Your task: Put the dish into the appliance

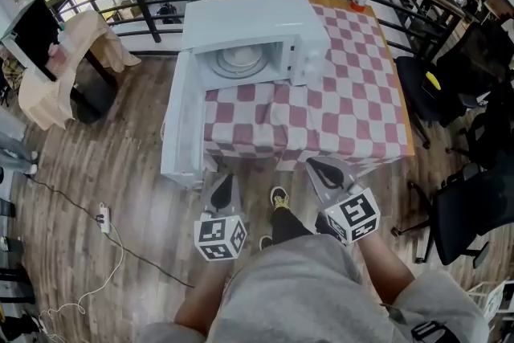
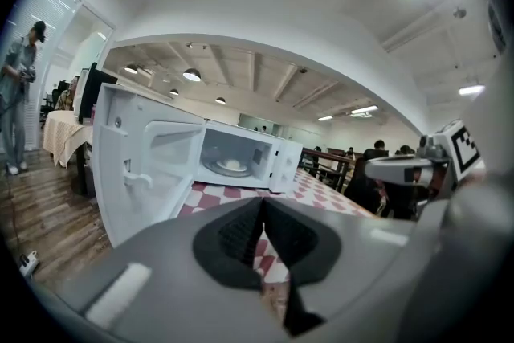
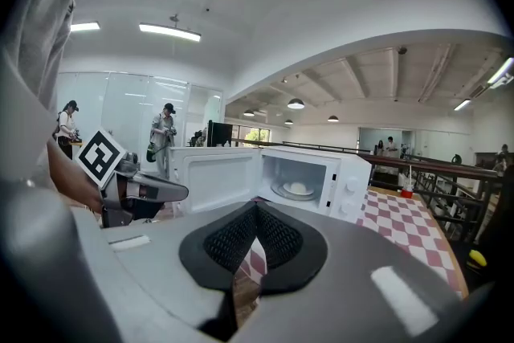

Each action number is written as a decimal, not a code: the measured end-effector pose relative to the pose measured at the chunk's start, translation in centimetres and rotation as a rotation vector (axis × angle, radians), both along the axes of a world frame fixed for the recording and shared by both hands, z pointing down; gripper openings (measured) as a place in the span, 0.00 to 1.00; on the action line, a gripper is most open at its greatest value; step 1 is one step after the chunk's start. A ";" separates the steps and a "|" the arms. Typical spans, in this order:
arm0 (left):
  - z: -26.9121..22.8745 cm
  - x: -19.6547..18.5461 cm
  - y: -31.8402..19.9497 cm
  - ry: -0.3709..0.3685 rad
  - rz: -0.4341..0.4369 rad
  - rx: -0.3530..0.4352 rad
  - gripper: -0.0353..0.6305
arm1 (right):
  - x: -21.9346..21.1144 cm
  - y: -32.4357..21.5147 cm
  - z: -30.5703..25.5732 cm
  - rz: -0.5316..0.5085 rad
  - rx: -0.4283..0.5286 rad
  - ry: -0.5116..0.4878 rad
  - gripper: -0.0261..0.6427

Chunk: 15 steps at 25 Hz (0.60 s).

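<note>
a: status on the dish job?
b: looks basically done from here. dish [image 1: 241,58] is inside the microwave [image 1: 265,16], upper centre of the head view, sitting on the turntable [image 3: 279,192].
a: grippers?
b: left gripper [image 1: 224,182] has its jaws pressed together with nothing between them. right gripper [image 1: 320,167] is the same, pads meeting, empty. both are at bottom centre of the frame, close to the person's body and well apart from the microwave.
a: so nothing is holding the dish.
b: correct. it rests on its own in the cavity. both gripper views look into the cavity and show it there.
a: what's left?
b: door [image 1: 181,120] is swung wide open, hanging out past the left edge of the table [image 1: 407,120]. if closing it counts, that's the only open item. the task line only says put it in, so i'd call it optional.
a: how does the dish look?
b: pale, round, low profile. roughly centred on the turntable, looks level, not touching a wall. in the gripper views it reads as a small whitish mound on the wider glassy plate. can't tell if anything is in it, too small.
a: any risk?
b: low, i'd say. it sits back from the cavity lip, so i'd expect the door to clear it. checked cloth [image 1: 337,92] lies flat, and the microwave sits square at the table's upper left corner.
</note>
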State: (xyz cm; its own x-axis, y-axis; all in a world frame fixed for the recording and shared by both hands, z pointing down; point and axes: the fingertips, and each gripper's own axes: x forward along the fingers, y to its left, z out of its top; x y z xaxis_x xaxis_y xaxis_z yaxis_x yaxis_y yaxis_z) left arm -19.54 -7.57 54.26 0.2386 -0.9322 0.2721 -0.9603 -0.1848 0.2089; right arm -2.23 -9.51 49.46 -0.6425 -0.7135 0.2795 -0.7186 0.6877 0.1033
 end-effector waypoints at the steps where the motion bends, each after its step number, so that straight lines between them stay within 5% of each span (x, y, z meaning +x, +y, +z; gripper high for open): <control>1: -0.1 0.2 0.3 0.001 0.001 0.002 0.07 | 0.1 0.3 -0.1 -0.003 0.000 0.001 0.04; 15: -1.8 4.0 5.4 0.006 -0.010 0.031 0.07 | 3.1 5.0 1.0 -0.013 -0.044 -0.037 0.04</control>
